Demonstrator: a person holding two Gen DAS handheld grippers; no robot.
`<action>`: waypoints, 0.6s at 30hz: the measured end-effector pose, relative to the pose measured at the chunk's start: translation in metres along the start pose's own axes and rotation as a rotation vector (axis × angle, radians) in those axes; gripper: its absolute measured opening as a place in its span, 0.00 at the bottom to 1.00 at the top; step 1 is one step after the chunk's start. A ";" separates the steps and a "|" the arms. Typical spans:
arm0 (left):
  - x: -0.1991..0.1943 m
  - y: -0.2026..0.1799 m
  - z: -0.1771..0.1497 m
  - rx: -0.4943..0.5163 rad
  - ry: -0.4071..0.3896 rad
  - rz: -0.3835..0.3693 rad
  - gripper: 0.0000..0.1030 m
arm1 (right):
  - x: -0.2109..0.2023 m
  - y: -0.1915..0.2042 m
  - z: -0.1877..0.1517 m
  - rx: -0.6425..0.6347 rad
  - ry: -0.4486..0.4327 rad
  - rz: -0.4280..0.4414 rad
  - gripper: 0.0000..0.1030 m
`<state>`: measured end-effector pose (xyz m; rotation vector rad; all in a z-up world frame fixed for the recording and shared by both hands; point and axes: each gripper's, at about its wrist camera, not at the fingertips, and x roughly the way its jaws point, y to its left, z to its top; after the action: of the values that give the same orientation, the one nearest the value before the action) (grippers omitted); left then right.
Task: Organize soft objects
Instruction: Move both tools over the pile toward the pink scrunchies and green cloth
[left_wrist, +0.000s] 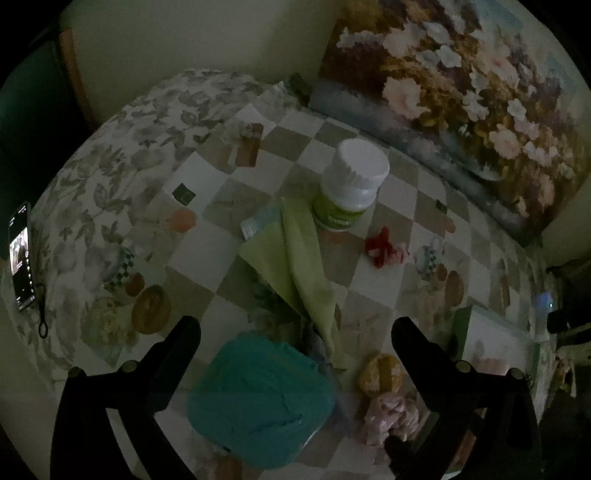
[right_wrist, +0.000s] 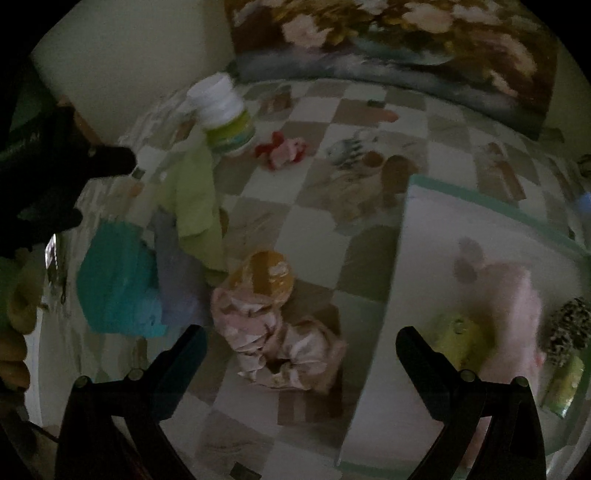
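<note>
Directly ahead of the wide-open, empty right gripper (right_wrist: 297, 354) lies the pink scrunchie (right_wrist: 280, 347); the left gripper (left_wrist: 295, 339), likewise agape and empty, hovers over the teal cloth (left_wrist: 258, 402).

Left hand-held gripper (left_wrist: 295, 328), right hand-held gripper (right_wrist: 301, 338): black tapered fingers, round brass-coloured screws on each finger base.

The left black two-finger tool (left_wrist: 295, 332) hangs with its jaws spread wide, nothing between them. The right black two-finger tool (right_wrist: 299, 339) is likewise wide open and empty, with the left tool to its left.
</note>
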<state>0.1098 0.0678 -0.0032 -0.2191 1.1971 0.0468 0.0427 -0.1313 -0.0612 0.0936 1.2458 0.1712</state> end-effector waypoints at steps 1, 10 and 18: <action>0.000 0.000 0.000 0.002 0.004 0.001 1.00 | 0.003 0.002 -0.001 -0.008 0.006 0.000 1.00; 0.003 0.001 0.001 -0.001 0.013 0.006 1.00 | 0.012 0.014 -0.006 -0.088 0.020 -0.008 0.97; 0.007 0.000 0.001 -0.001 0.030 0.008 1.00 | 0.025 0.027 -0.011 -0.152 0.058 -0.011 0.84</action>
<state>0.1135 0.0678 -0.0093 -0.2165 1.2278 0.0511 0.0377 -0.1001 -0.0834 -0.0505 1.2867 0.2599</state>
